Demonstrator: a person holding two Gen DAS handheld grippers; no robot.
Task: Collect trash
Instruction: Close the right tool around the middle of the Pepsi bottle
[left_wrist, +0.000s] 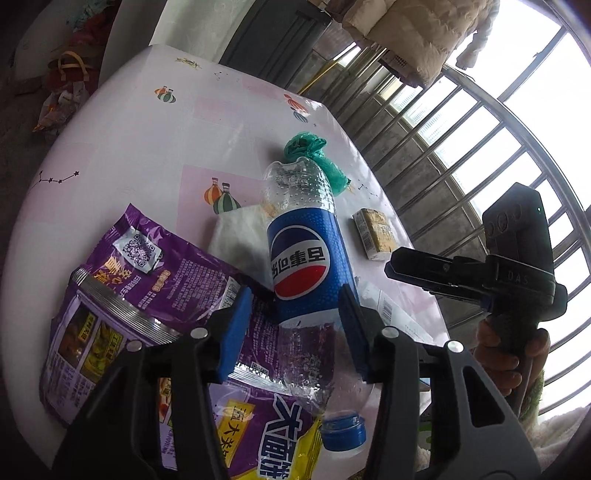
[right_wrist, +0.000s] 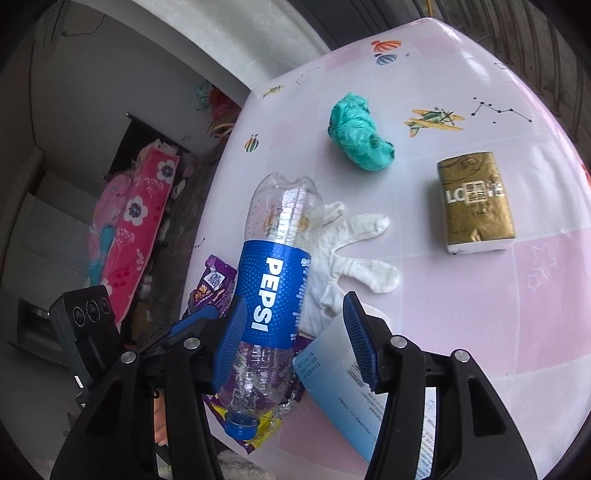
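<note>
We see the Pepsi bottle (left_wrist: 308, 258) mid-frame between the left gripper (left_wrist: 295, 328) pads — right pad touching, firm grip unclear — presumably for binning.

My pads (left_wrist: 236, 328) are blue; the clear bottle (left_wrist: 303, 254) has a blue label and cap; beside it a purple-yellow wrapper (left_wrist: 147, 280), white glove (right_wrist: 354, 254), green bag (right_wrist: 360, 134), gold pack (right_wrist: 474, 205), pink-white balloon-print cloth (right_wrist: 480, 295)

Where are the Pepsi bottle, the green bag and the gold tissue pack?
Pepsi bottle (left_wrist: 301, 266): left wrist view, on its blue label.
green bag (right_wrist: 360, 138): right wrist view, middle of the crumpled plastic.
gold tissue pack (right_wrist: 474, 203): right wrist view, on its gold face.
</note>
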